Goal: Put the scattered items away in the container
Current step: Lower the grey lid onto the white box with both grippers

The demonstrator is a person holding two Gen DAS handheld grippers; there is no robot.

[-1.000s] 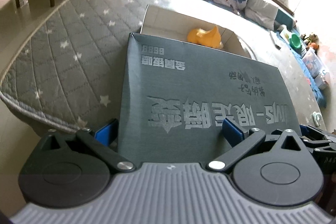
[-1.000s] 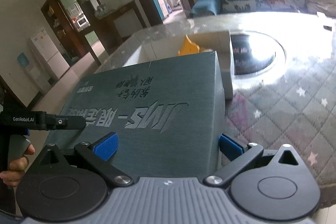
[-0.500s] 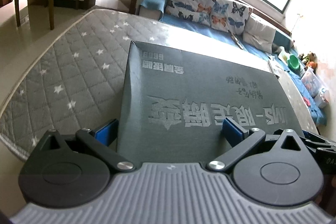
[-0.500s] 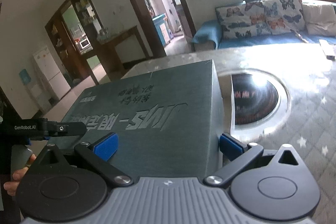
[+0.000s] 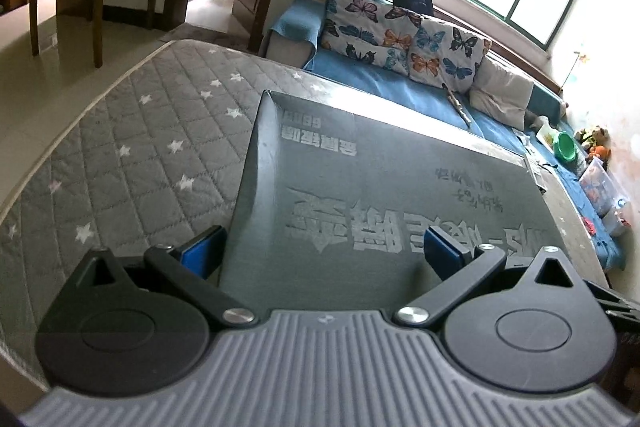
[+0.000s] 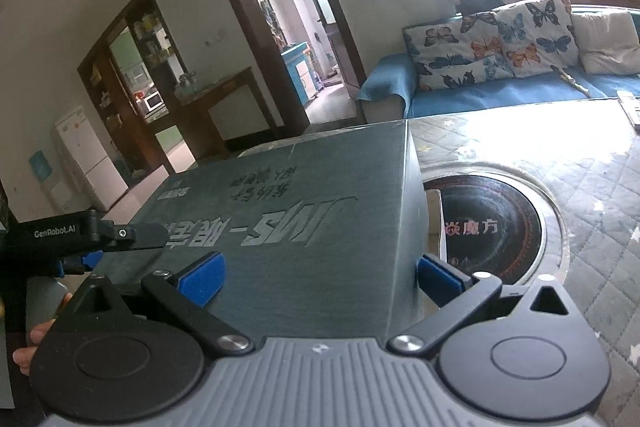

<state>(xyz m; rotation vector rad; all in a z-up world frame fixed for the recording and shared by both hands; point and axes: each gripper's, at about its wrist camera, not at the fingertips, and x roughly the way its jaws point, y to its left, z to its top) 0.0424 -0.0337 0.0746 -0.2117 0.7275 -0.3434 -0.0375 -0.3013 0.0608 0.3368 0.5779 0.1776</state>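
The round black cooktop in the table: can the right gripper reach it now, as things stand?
Probably not. The right gripper is shut on the dark grey lid, which the left gripper also holds. The cooktop lies bare beside the lid, but the lid must be released first.

Lid [image 5: 384, 187]: dark grey-green, brushed finish, pale silver lettering. Surface cover [image 5: 152, 147]: grey quilted diamond stitching, scattered white stars, pale edging. Left tool [image 5: 320, 251]: black arms, blue pads, ribbed grey body. Right tool [image 6: 318, 273]: same colours. Round inset [image 6: 492, 227]: black, white characters, silver rim. Sofa [image 5: 380, 83]: blue; cushions [image 5: 400, 35] white with multicoloured butterflies.
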